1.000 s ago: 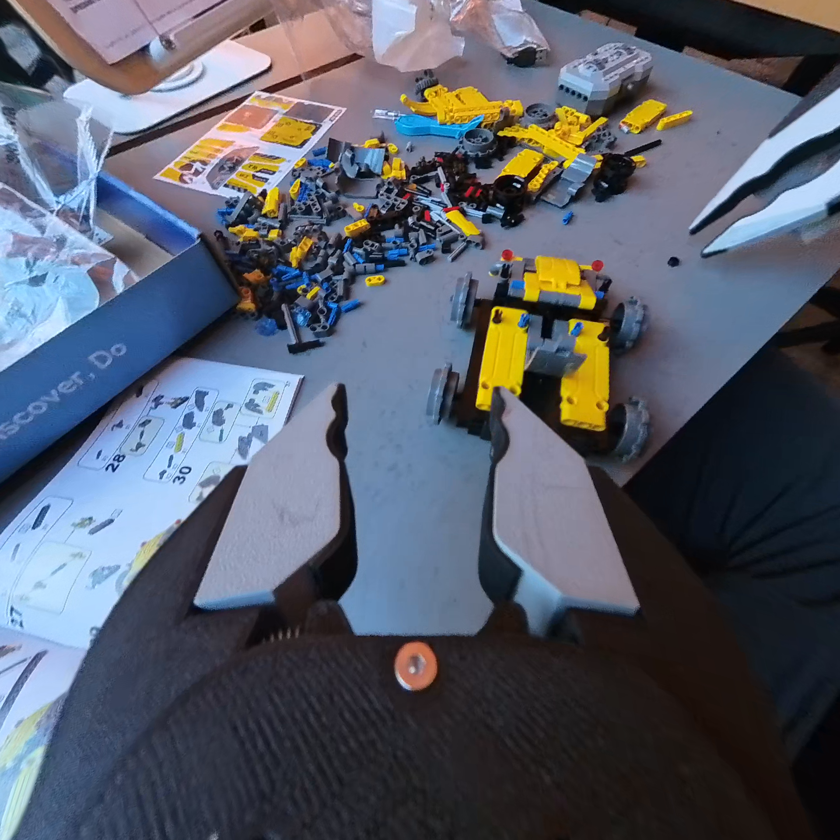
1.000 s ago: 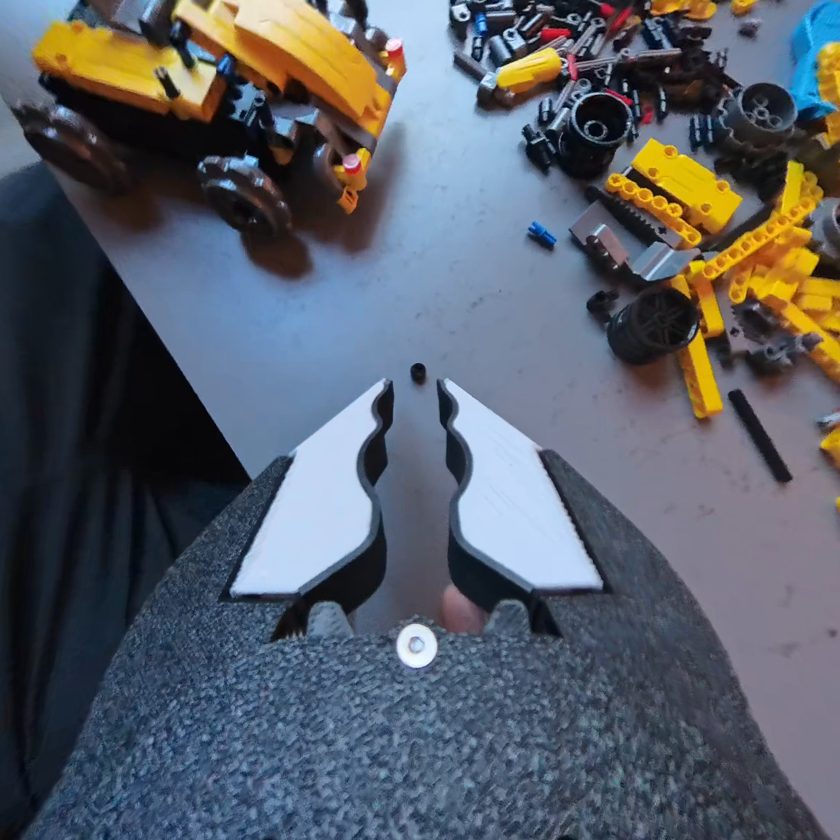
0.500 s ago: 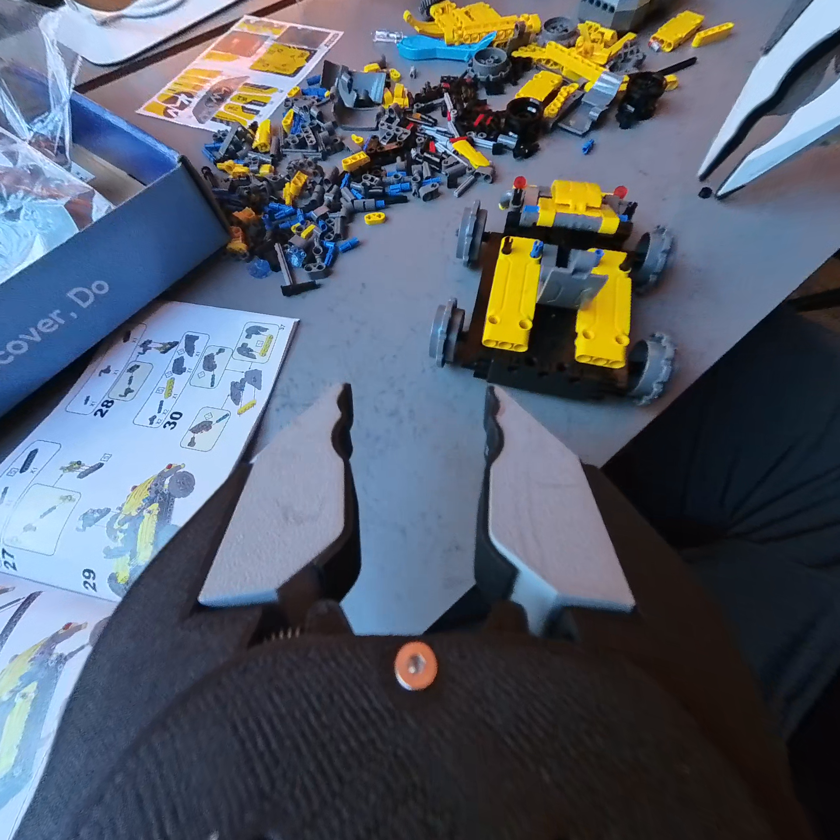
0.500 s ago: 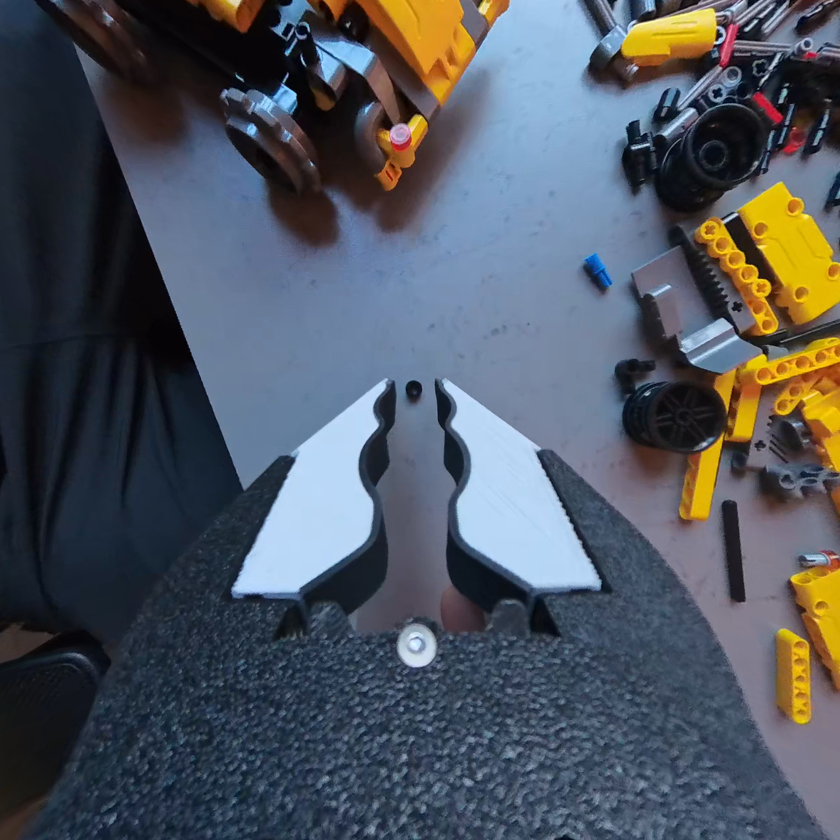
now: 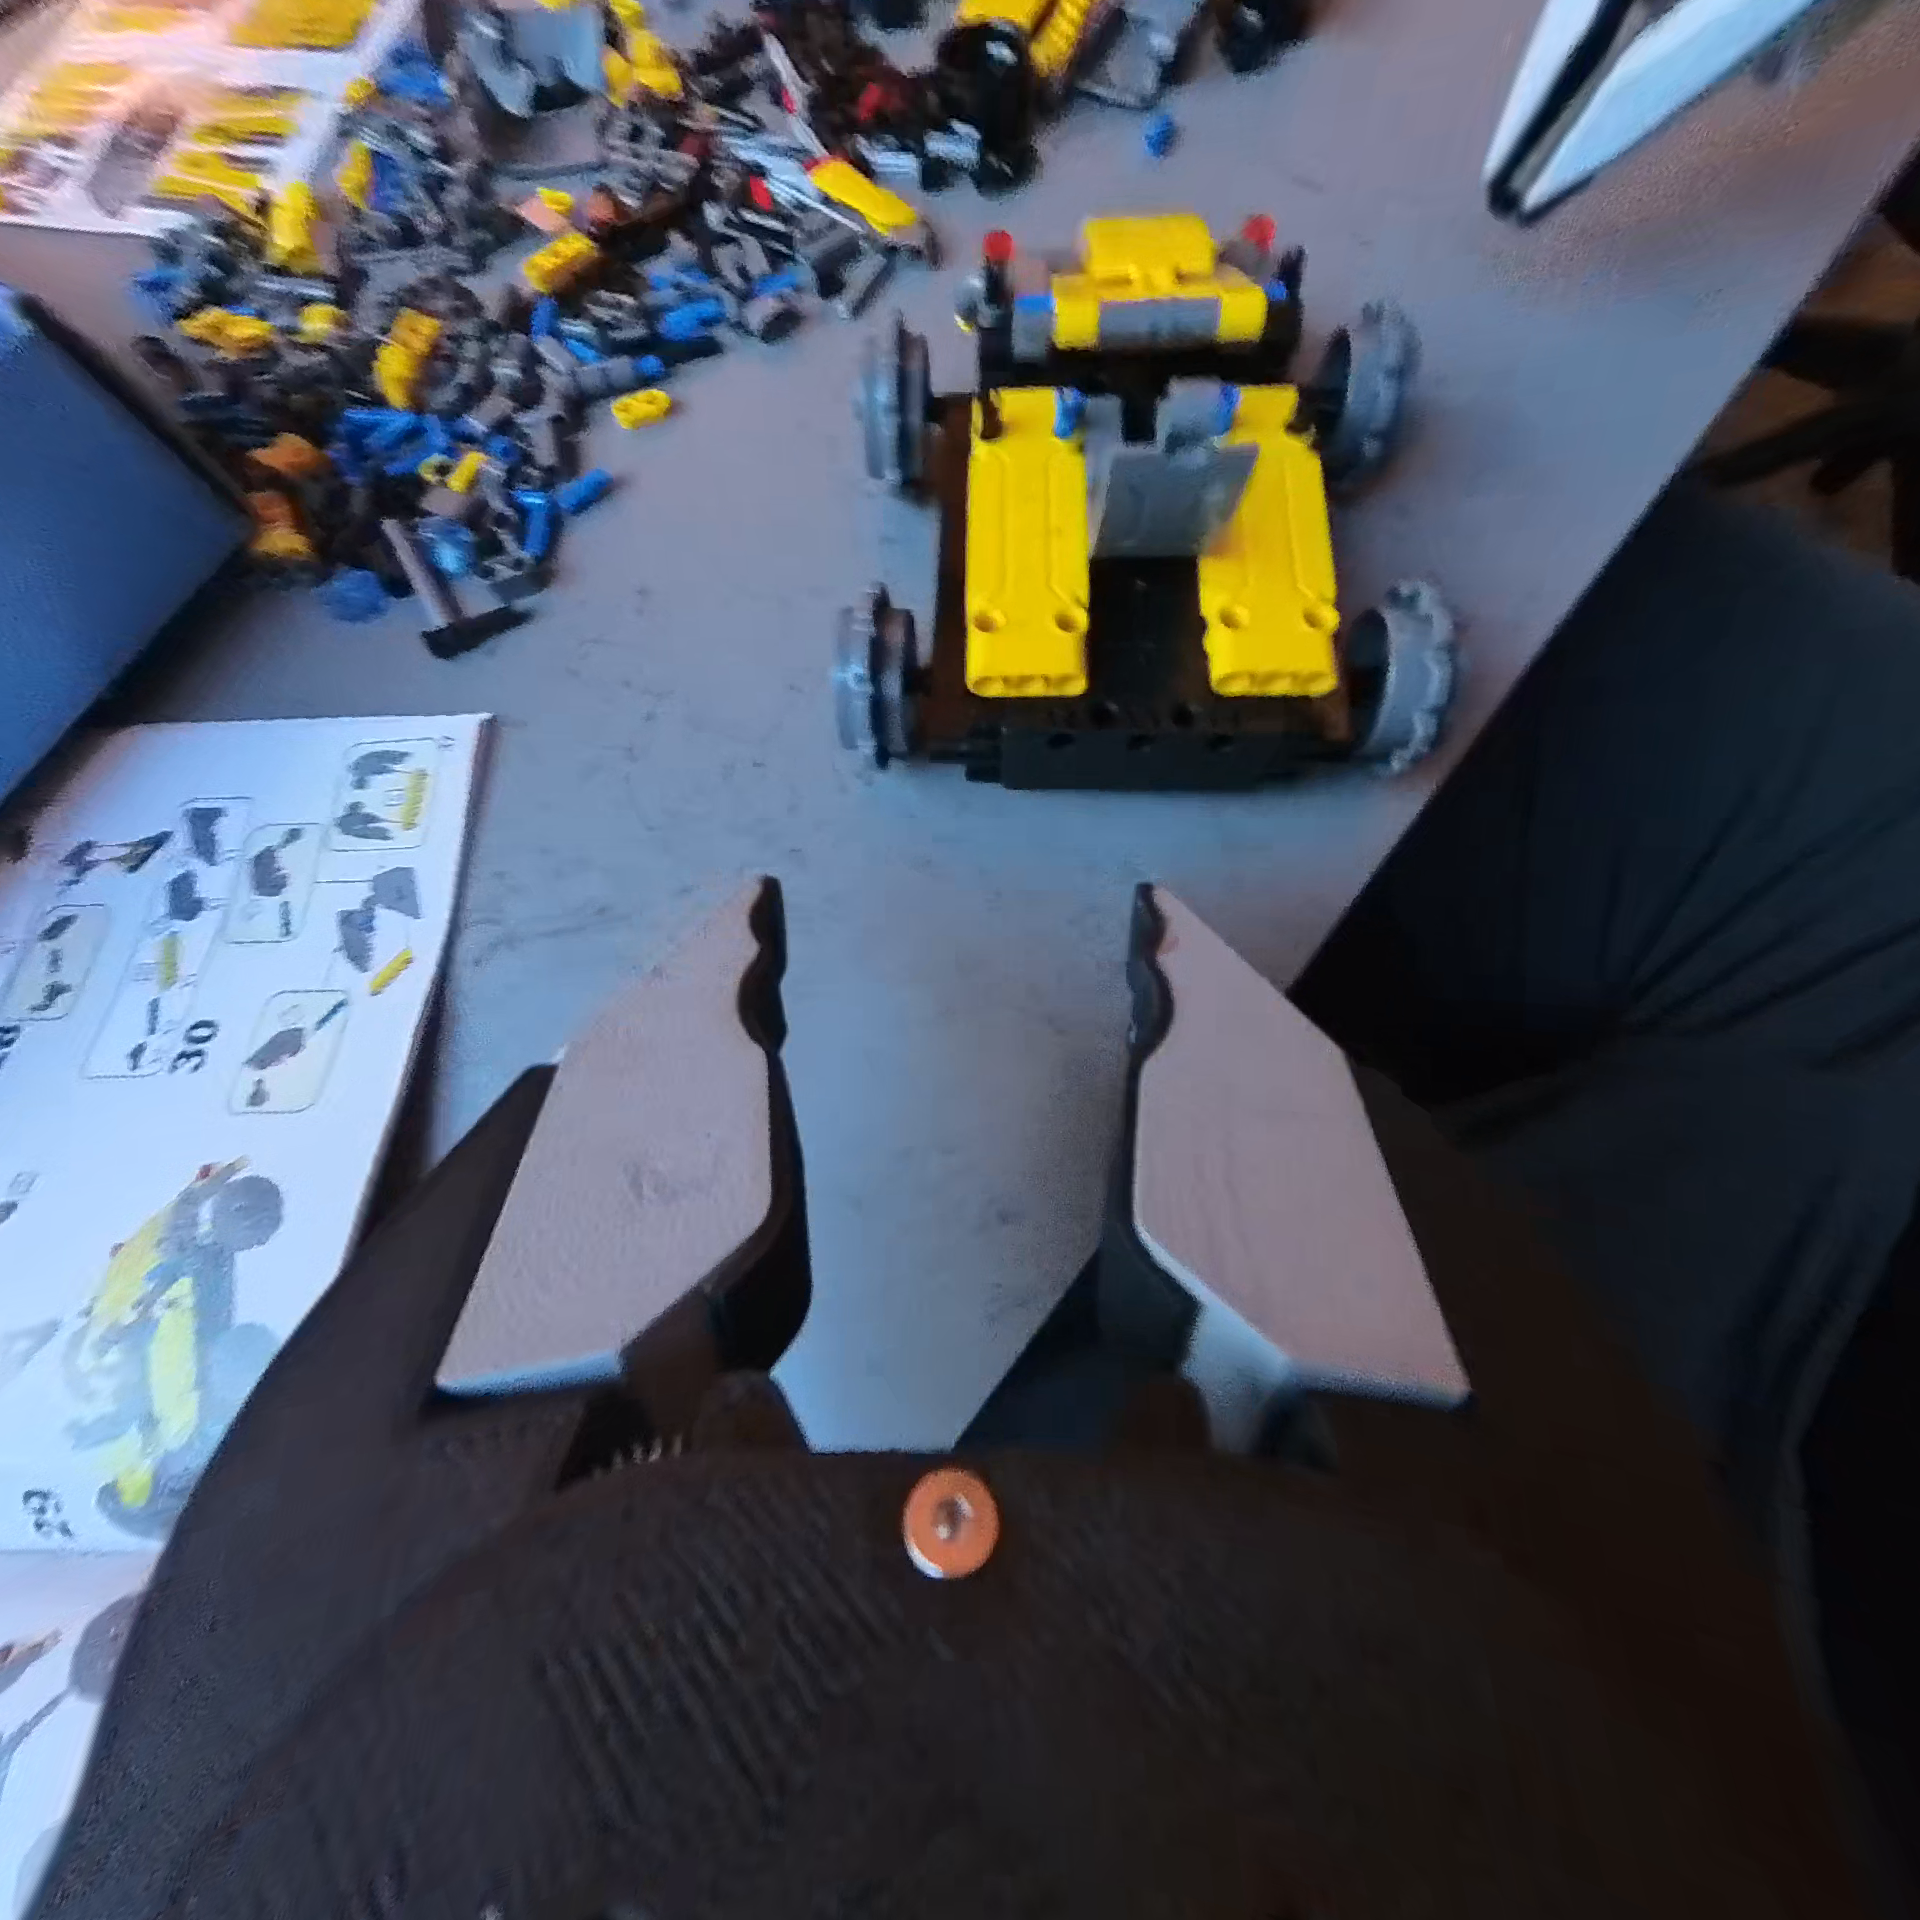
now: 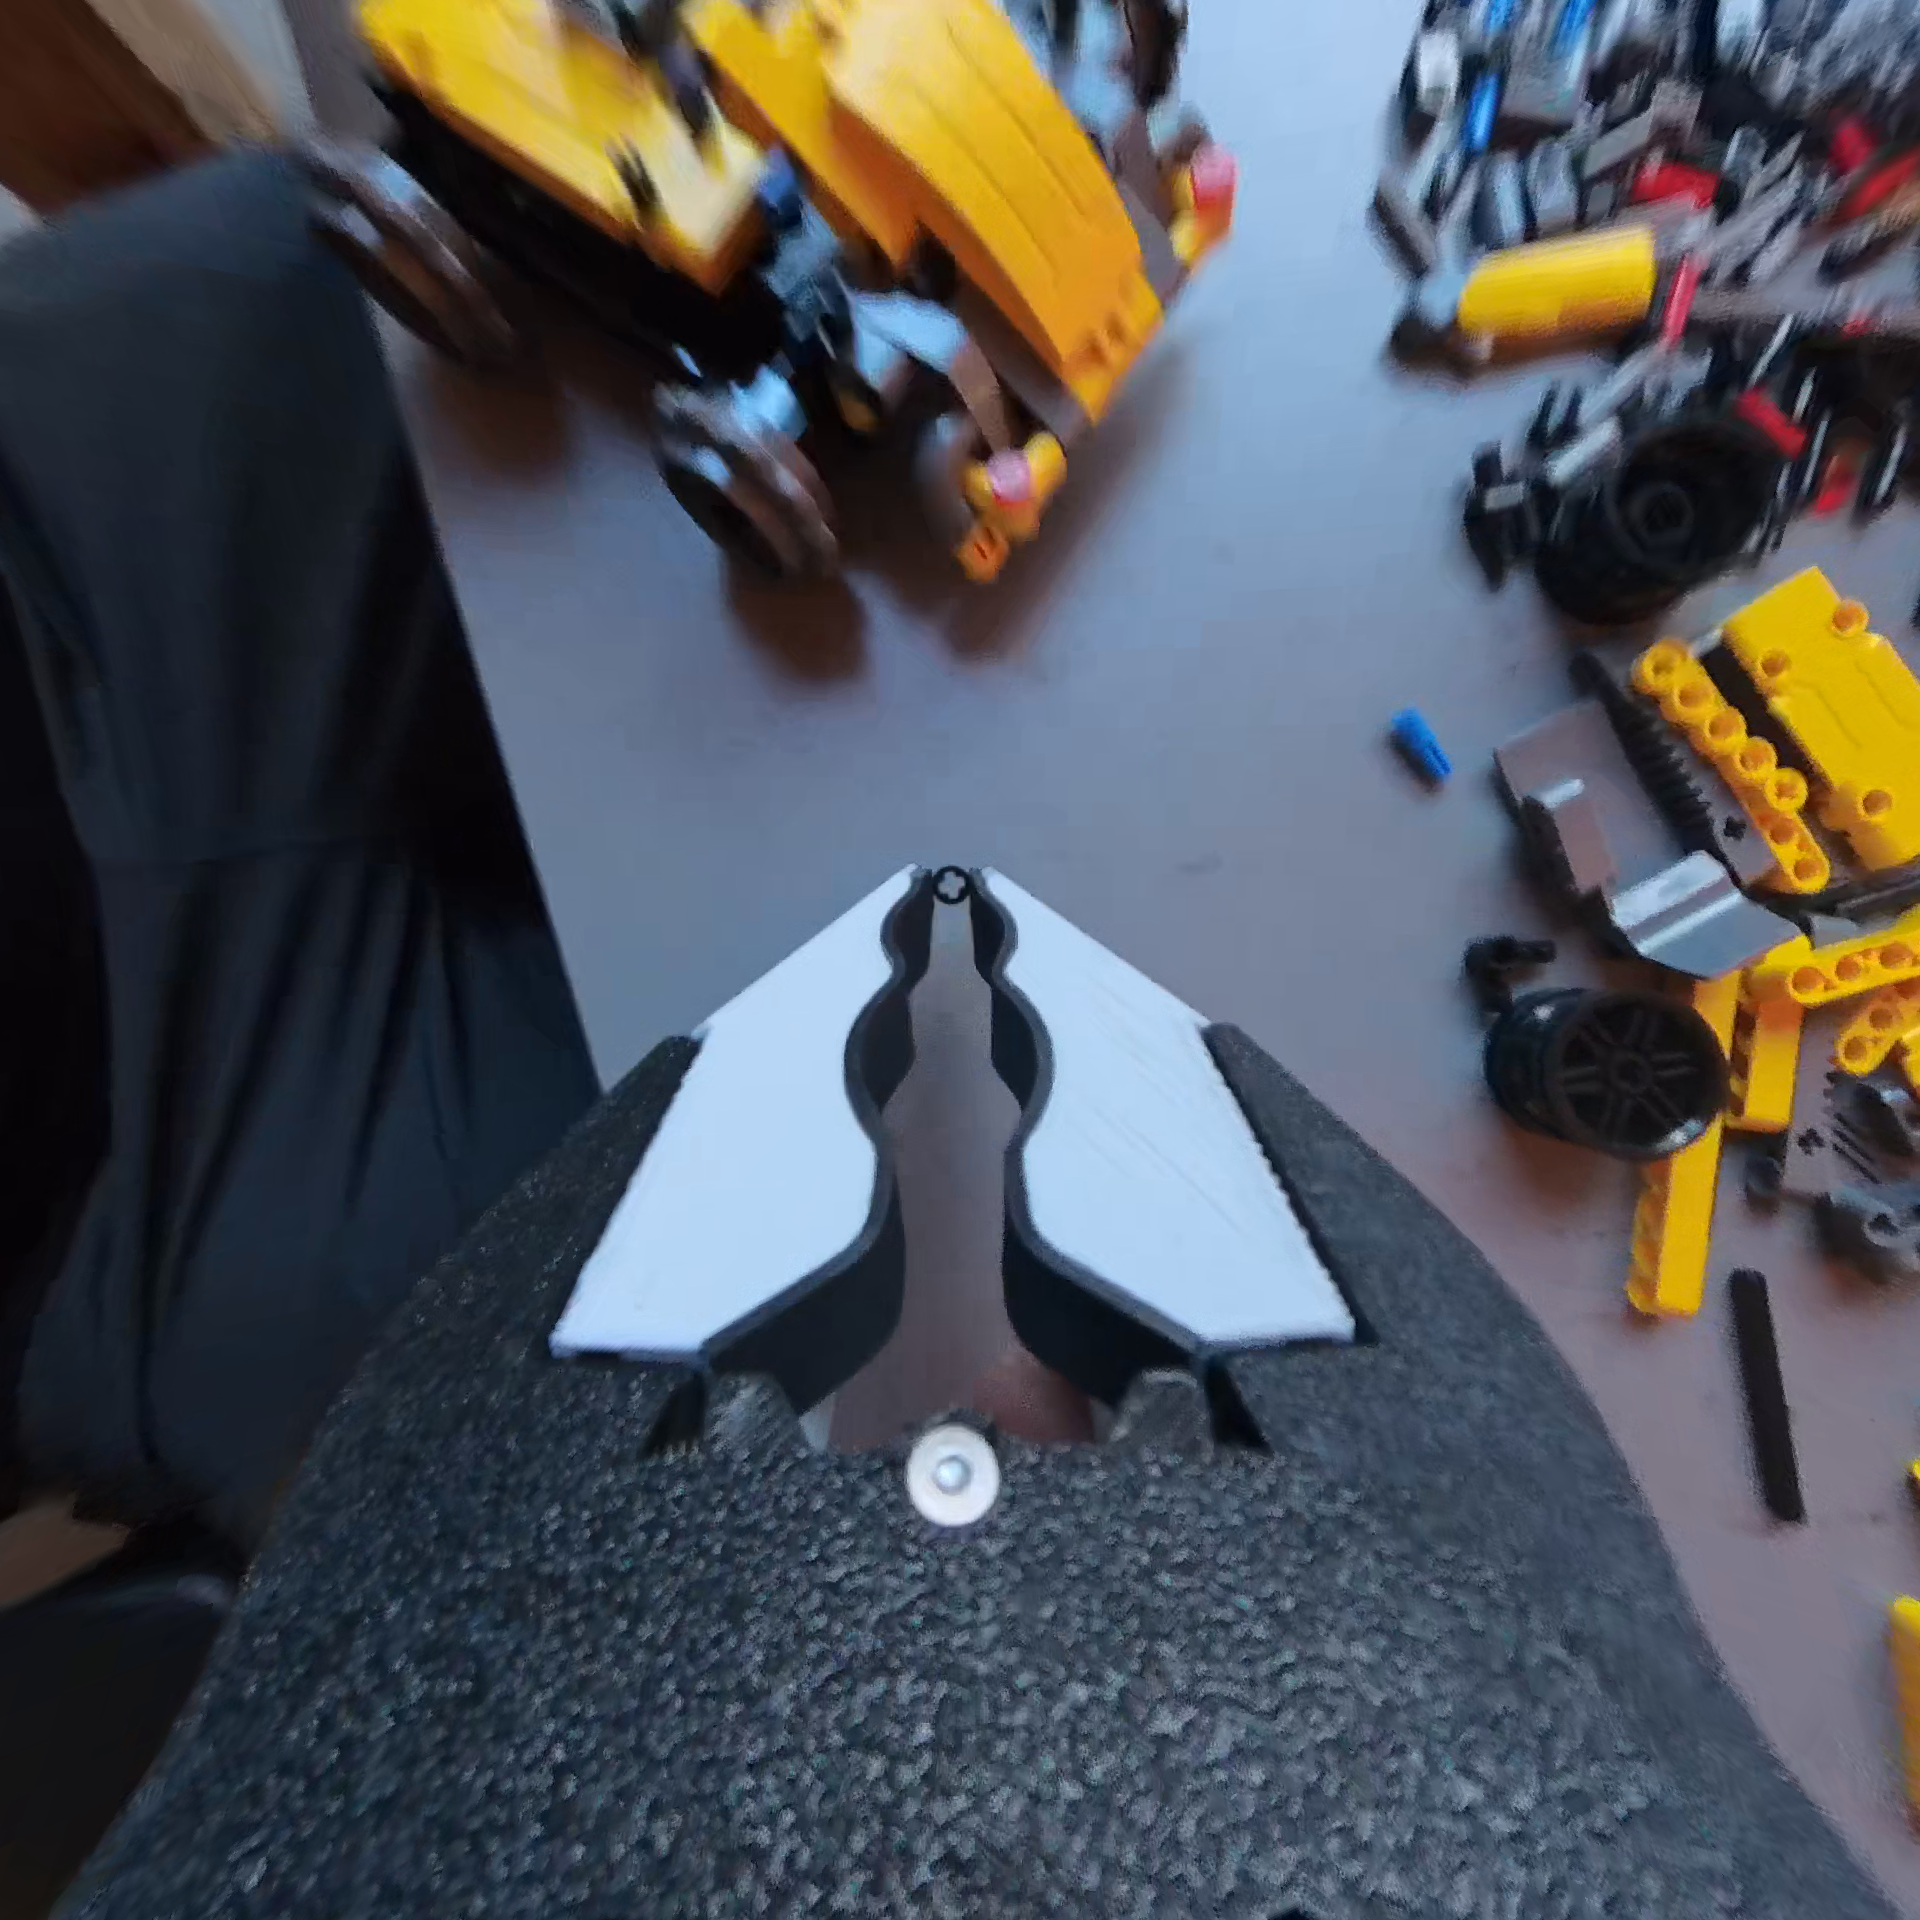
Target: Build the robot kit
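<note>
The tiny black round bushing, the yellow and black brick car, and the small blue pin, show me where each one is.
tiny black round bushing (image 6: 949,885), right wrist view, on its ring face.
yellow and black brick car (image 5: 1027,540), left wrist view, on its left yellow panel.
small blue pin (image 6: 1419,742), right wrist view, on its middle.

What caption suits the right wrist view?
Right gripper pinching a small black ring above the table, beside a yellow toy car.

Two wrist cameras over one grey table (image 5: 665,665)
Both look down along their fingers, close; the yellow model car (image 5: 1143,520) (image 6: 831,239) shows in both, upper frame
</note>
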Demonstrator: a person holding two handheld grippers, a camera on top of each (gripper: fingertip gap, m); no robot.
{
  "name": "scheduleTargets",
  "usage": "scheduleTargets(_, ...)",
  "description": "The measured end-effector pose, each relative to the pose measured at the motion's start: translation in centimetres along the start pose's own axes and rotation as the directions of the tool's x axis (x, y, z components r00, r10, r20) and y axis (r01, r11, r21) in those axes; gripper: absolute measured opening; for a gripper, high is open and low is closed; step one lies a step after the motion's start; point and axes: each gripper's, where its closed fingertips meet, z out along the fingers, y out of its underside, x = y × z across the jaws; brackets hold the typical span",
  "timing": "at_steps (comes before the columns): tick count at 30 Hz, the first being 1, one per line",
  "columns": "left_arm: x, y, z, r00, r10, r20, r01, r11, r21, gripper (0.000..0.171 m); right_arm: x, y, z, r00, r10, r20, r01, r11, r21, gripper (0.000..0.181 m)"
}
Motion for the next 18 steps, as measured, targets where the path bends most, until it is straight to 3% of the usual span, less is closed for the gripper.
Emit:
scheduleTargets(6,-0.3,0.7,1.4,0.997,0.071,0.007,-0.071,0.997,-0.042,0.071,-5.8,-5.7,0.1,0.987,0.082,-0.135,-0.017,0.906,0.422,0.006)
scheduleTargets(10,-1.0,-1.0,2.0,0.986,0.168,0.009,-0.167,0.986,-0.003,0.088,-8.7,-6.5,1.1,0.963,0.11,-0.248,0.031,0.864,0.502,0.007)
scheduleTargets(18,-0.1,-1.0,4.3,0.921,0.323,-0.219,-0.331,0.943,0.0,0.084,-11.1,-7.5,4.1,0.943,0.253,-0.218,-0.081,0.808,0.584,0.007)
